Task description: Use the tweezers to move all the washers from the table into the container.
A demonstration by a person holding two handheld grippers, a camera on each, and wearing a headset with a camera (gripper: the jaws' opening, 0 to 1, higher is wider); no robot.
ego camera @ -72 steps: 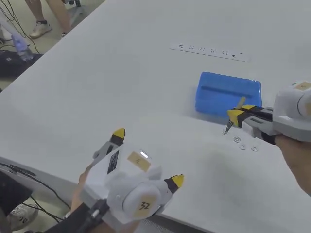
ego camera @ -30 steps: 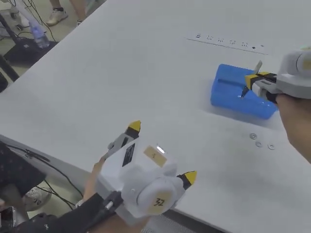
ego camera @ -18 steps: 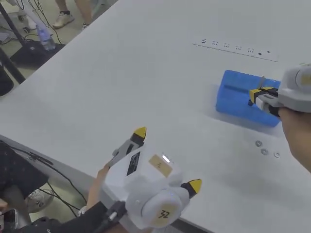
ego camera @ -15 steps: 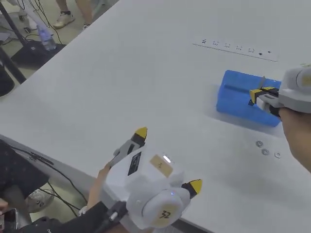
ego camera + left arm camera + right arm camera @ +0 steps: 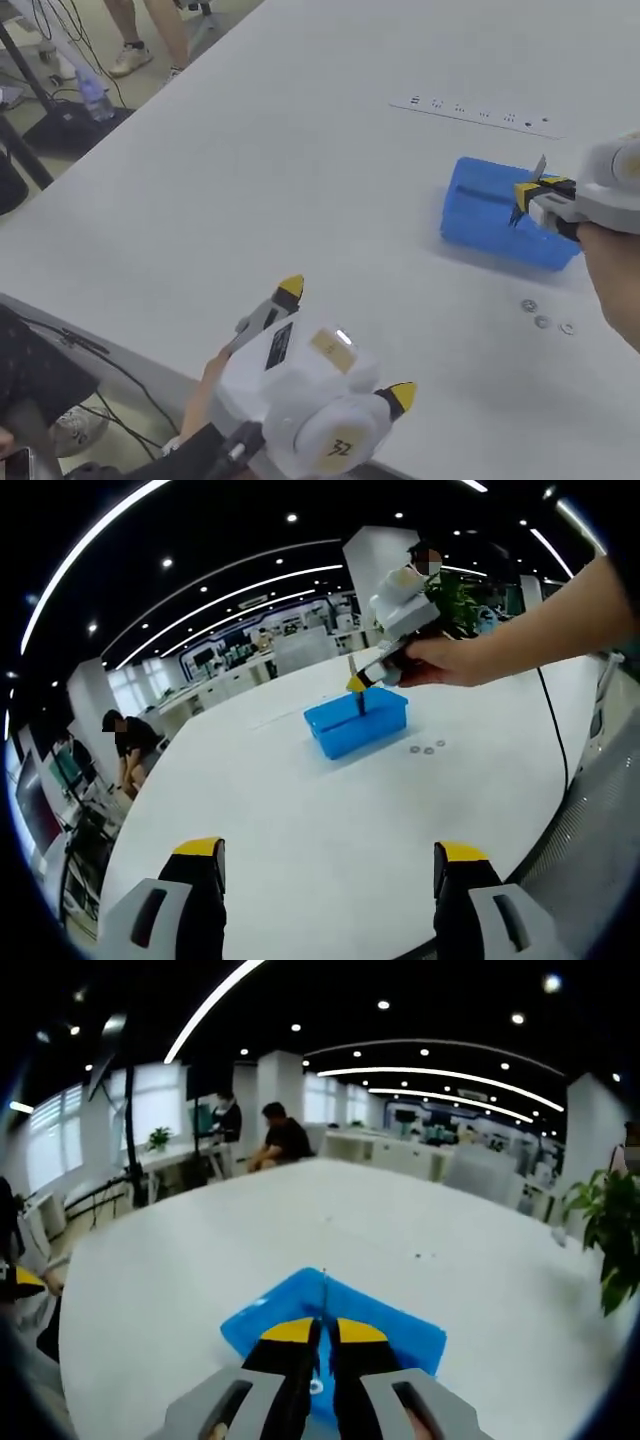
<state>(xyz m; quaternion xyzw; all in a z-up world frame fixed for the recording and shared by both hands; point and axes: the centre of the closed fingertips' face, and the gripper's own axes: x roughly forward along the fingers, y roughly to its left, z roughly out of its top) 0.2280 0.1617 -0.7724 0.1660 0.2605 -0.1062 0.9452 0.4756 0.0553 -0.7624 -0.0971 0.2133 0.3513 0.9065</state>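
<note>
three washers (image 5: 543, 320) beside blue container (image 5: 478, 205); right gripper (image 5: 527, 192) clamped on tweezers (image 5: 540, 166) over it; left gripper (image 5: 346, 342), marked "32", apart.

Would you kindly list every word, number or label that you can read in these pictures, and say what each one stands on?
"32": on the round rear end of the left tool, in the head view.
Black sticker on the same tool: print too small to read.
Pale label beside it: blurred, not readable.
Markings on the white strip beyond the blue container: too small to read.
</note>
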